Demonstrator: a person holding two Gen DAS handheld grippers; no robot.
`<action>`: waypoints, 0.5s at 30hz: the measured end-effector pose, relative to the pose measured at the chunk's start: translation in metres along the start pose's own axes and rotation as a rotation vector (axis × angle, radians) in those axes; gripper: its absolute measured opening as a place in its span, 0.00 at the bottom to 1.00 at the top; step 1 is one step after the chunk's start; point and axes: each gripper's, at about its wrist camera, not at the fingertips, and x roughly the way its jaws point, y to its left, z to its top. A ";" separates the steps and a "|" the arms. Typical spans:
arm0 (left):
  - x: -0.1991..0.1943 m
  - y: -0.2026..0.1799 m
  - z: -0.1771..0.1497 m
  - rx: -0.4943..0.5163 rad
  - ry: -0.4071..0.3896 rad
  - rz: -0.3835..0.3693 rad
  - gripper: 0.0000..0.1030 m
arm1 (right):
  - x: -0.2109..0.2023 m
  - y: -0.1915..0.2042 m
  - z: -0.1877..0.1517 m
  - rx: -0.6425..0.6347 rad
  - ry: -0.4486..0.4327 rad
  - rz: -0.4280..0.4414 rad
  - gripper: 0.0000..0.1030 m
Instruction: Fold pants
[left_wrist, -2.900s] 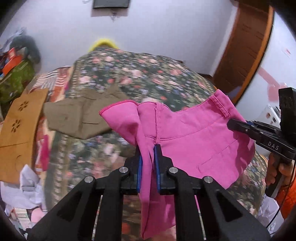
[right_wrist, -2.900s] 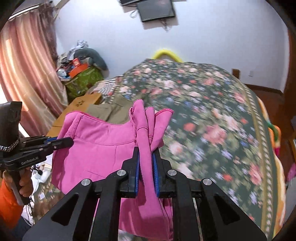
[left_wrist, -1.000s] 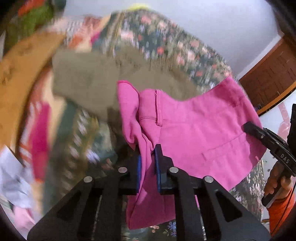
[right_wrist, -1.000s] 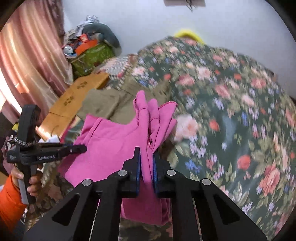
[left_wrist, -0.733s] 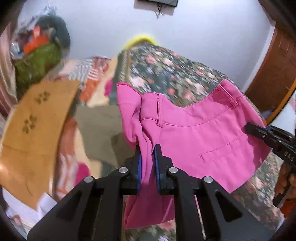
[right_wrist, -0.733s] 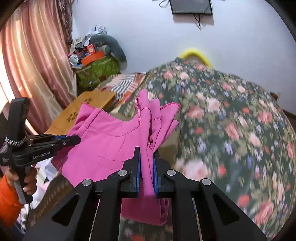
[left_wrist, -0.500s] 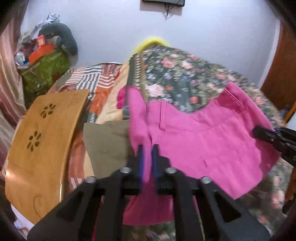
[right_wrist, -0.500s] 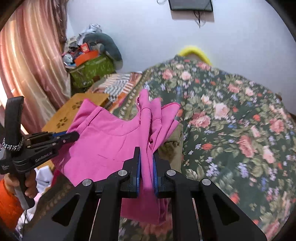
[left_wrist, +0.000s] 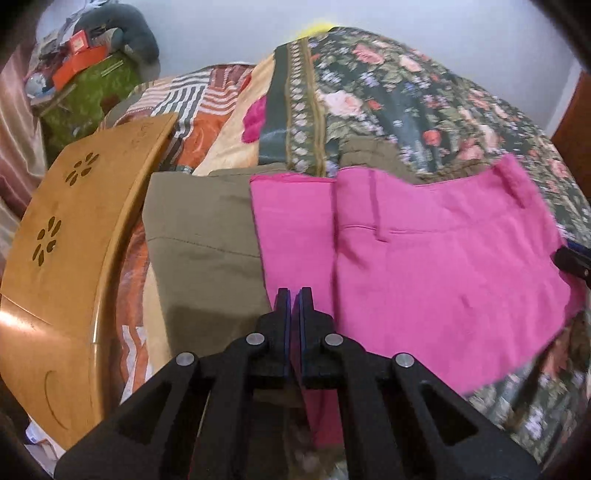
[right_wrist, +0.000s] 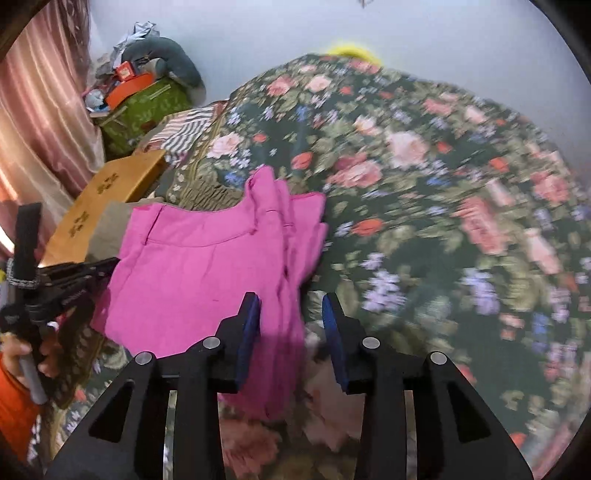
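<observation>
— Now, where do we have the pink pants?

— We see them spread near the left edge of the bed, partly overlapping the olive garment beside the wooden board.

— And our left claw?

— Clenched; we cannot tell whether any pink cloth is pinched between its pads.

— Our right claw?

— Its jaws have just been opening. They stand apart, with the bunched side of the pants hanging between them, and the pads are not pressing on it.
</observation>
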 end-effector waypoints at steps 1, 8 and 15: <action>-0.011 -0.002 -0.001 0.005 -0.007 -0.006 0.02 | -0.007 0.000 0.001 -0.003 -0.003 -0.015 0.32; -0.103 -0.027 -0.004 0.036 -0.120 -0.065 0.03 | -0.090 0.020 0.002 -0.054 -0.132 -0.032 0.40; -0.238 -0.058 -0.022 0.084 -0.318 -0.106 0.03 | -0.205 0.062 -0.011 -0.139 -0.331 0.001 0.40</action>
